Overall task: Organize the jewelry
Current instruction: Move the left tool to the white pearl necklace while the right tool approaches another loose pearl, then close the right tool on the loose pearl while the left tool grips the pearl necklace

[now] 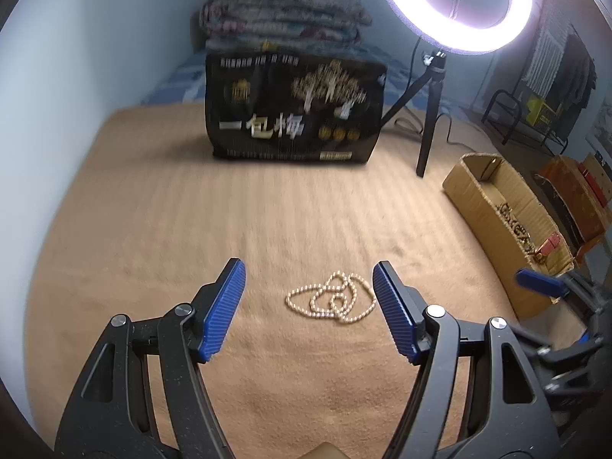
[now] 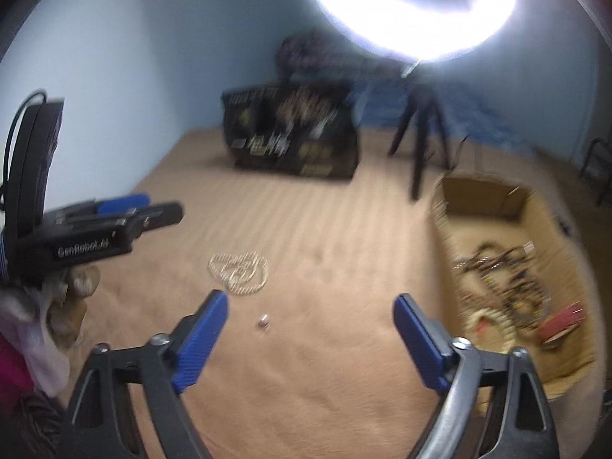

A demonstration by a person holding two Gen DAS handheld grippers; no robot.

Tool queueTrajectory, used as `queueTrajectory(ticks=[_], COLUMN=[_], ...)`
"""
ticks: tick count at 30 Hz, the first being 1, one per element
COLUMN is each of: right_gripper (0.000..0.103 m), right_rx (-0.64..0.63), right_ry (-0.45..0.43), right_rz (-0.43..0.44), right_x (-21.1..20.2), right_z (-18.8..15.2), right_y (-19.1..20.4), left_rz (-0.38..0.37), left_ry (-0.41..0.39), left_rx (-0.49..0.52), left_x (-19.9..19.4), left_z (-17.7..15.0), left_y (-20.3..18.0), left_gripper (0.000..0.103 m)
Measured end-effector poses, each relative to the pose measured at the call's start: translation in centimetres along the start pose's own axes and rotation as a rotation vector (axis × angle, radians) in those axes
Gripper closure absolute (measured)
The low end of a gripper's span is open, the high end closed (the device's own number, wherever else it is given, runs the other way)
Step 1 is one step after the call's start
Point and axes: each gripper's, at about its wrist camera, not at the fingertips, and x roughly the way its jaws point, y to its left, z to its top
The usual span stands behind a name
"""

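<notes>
A cream bead necklace (image 1: 332, 300) lies coiled on the tan blanket (image 1: 191, 210), just ahead of my open, empty left gripper (image 1: 309, 278) and between its blue fingers. In the right wrist view the necklace (image 2: 238, 272) lies ahead and left of my open, empty right gripper (image 2: 310, 304). A small silver piece (image 2: 263, 321) lies on the blanket between the right fingers. A cardboard box (image 2: 445, 229) at the right holds tangled jewelry (image 2: 508, 279); it also shows in the left wrist view (image 1: 485, 206). The left gripper (image 2: 114, 210) shows at the left edge.
A black printed package (image 1: 294, 114) stands at the back of the blanket. A ring light (image 1: 453, 4) on a black tripod (image 1: 430, 114) stands right of it. Folded quilts (image 1: 283, 15) lie behind. A blue wall runs along the left.
</notes>
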Motion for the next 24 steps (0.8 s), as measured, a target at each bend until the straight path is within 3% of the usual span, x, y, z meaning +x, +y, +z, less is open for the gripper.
queueTrajectory(ticks=[3, 10, 14, 24], right_gripper=[0.026, 0.054, 0.058, 0.081], right_rx=[-0.011, -0.081, -0.129, -0.132], right_ry=[0.047, 0.142, 0.172, 0.199], right_rz=[0.035, 0.073, 0.055, 0.028], right_x=[2.1, 6.3, 8.0, 9.6], right_z=[-0.7, -1.9, -2.4, -2.7], right_y=[0.8, 3.1, 4.0, 3.1], left_rz=[0.0, 0.005, 0.006, -0.028], left_ry=[0.028, 0.06, 0.078, 0.108], left_rx=[-0.014, -0.017, -0.007, -0.042], left_x=[0.8, 2.0, 2.7, 4.5], left_z=[-0.4, -1.0, -1.4, -1.4], left_y=[0.5, 1.3, 1.5, 1.7], left_gripper=[0.032, 0.032, 0.032, 0.032])
